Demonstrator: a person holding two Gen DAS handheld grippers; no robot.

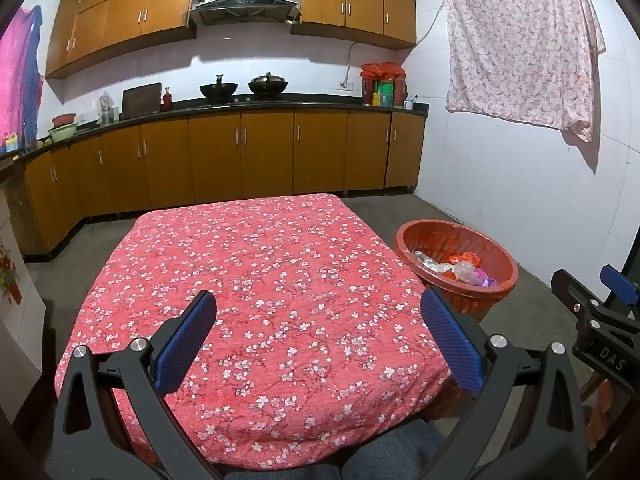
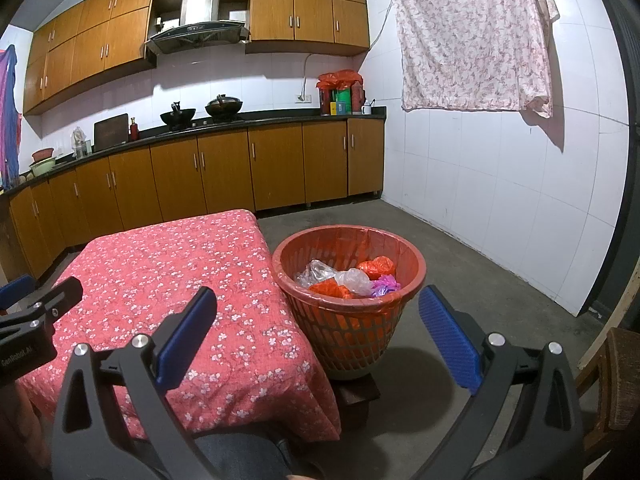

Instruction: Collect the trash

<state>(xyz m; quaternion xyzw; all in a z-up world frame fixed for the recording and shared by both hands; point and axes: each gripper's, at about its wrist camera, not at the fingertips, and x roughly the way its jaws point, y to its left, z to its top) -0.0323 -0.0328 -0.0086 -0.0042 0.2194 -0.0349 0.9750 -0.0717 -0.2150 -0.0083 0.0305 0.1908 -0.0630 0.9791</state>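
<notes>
A red plastic basket (image 2: 348, 320) (image 1: 496, 292) stands on the floor right of the table. Inside lie crumpled plastic bags (image 2: 352, 276) (image 1: 460, 268), clear, orange and purple. The table (image 1: 272, 280) (image 2: 168, 280) carries a red floral cloth with nothing on it. My left gripper (image 1: 318, 312) hovers open over the table's near half, nothing between its blue pads. My right gripper (image 2: 318, 312) is open and empty too, held near the table's right corner and short of the basket. Each gripper shows at the edge of the other's view: the right gripper (image 1: 600, 320), the left gripper (image 2: 36, 312).
Wooden kitchen cabinets (image 1: 240, 160) and a counter with woks (image 1: 244, 88) line the far wall. A floral cloth (image 1: 520, 40) hangs on the white tiled right wall. Bare concrete floor (image 2: 480, 280) surrounds the basket. A wooden chair (image 2: 616, 380) sits at the far right. A person's knees (image 1: 384, 456) show below.
</notes>
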